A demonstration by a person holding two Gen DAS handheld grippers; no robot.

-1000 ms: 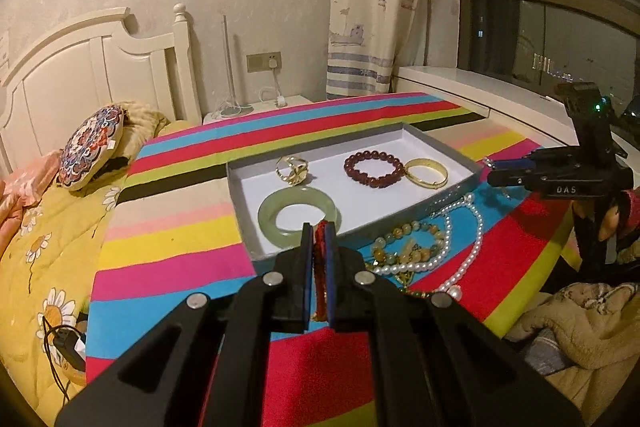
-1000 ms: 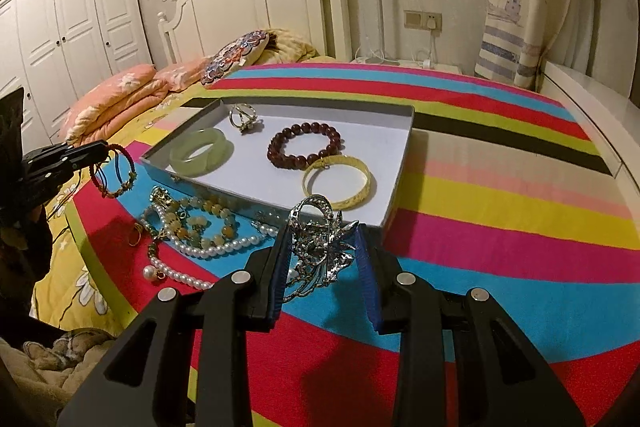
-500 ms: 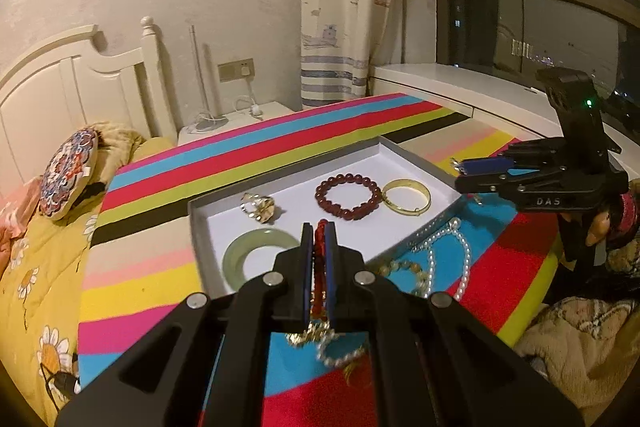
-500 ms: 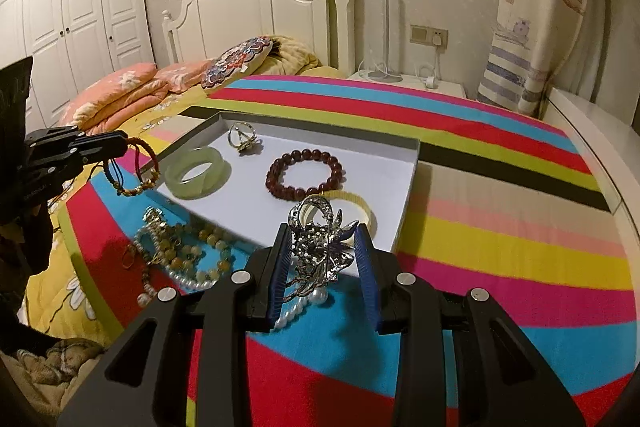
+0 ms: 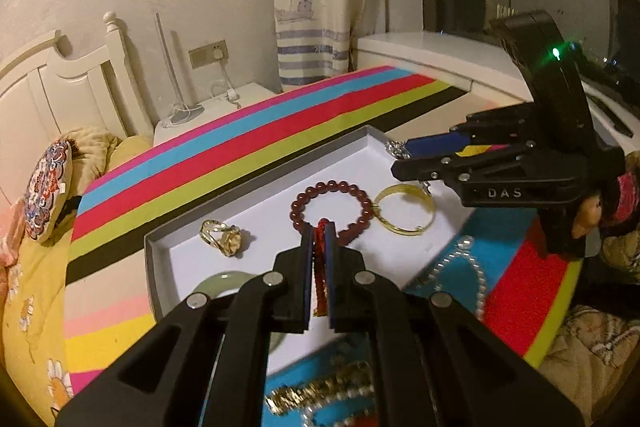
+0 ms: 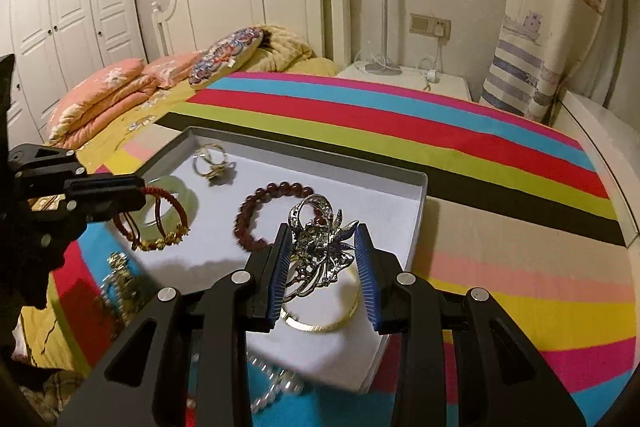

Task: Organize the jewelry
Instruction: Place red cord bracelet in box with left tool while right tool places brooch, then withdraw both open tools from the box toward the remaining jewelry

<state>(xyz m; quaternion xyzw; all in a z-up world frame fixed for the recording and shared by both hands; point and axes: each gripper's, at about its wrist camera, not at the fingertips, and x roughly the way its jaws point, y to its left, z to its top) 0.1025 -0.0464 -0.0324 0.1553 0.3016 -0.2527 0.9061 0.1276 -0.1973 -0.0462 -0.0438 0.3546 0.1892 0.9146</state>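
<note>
A shallow white tray (image 6: 416, 211) is seen on a striped cloth (image 6: 500, 187) that covers the bed. The left gripper (image 5: 319, 239) is closed tightly on a red cord bracelet with gold beads (image 6: 160, 223), which is hung below its tips over the tray's 9 o'clock part in the right wrist view. The right gripper (image 6: 323, 247) is held partly closed, and a silver ornament (image 6: 320, 243) is clamped between its 2 blue pads (image 6: 366, 267), above the tray's 5 o'clock part. Inside the tray 4 pieces are laid: a pale green bangle (image 6: 180, 191) at 9 o'clock, a gold ring-like piece (image 6: 212, 163) at 11 o'clock, a dark red bead bracelet (image 6: 260, 211) near the middle, and a gold bangle (image 6: 320, 323) at 5 o'clock, partly hidden under the ornament. Outside the tray, at 7 o'clock, a pearl string (image 6: 276, 387) and blurred gold-coloured pieces (image 6: 120, 279) are left on the cloth. A round patterned cushion (image 6: 228, 55) is rested near the white headboard (image 6: 248, 3).
</note>
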